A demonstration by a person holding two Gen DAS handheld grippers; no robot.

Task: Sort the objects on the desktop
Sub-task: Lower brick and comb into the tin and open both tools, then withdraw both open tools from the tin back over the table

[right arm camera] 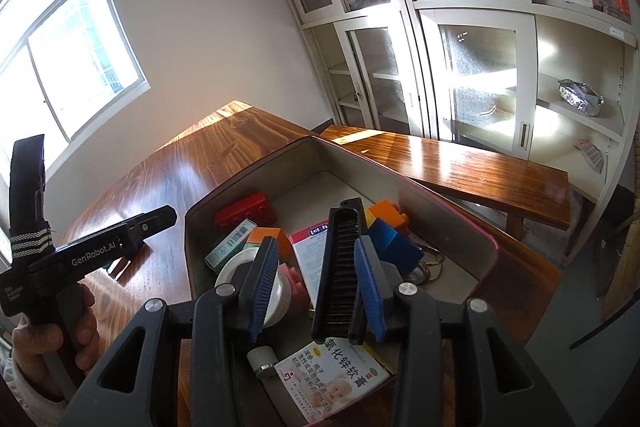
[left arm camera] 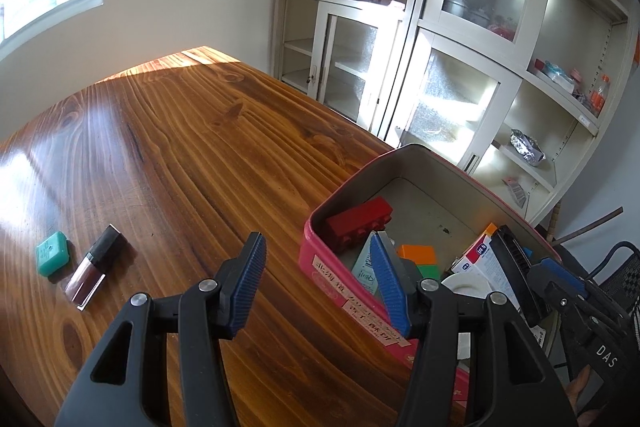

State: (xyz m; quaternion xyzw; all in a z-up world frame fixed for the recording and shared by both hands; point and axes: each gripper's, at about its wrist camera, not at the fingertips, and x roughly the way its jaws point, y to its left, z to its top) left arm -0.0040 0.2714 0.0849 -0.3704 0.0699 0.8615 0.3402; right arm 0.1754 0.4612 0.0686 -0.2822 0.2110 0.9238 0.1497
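Sorting well along, judged from contents. The red tin under the right gripper already holds a red brick, orange brick, blue brick, medicine cartons, a tape roll and key rings.

Right gripper: jaws partly open above the tin. A black comb stands between them, leaning on the right-hand pad, clear of the left one; it looks released, not clamped.

Left gripper: jaws partly open, nothing between them, one pad over the tin's near wall, the other over bare table.

Left to do: a teal case and a dark lip-gloss tube, lying side by side on the table, well to the left of the left gripper. Likely next pickups.
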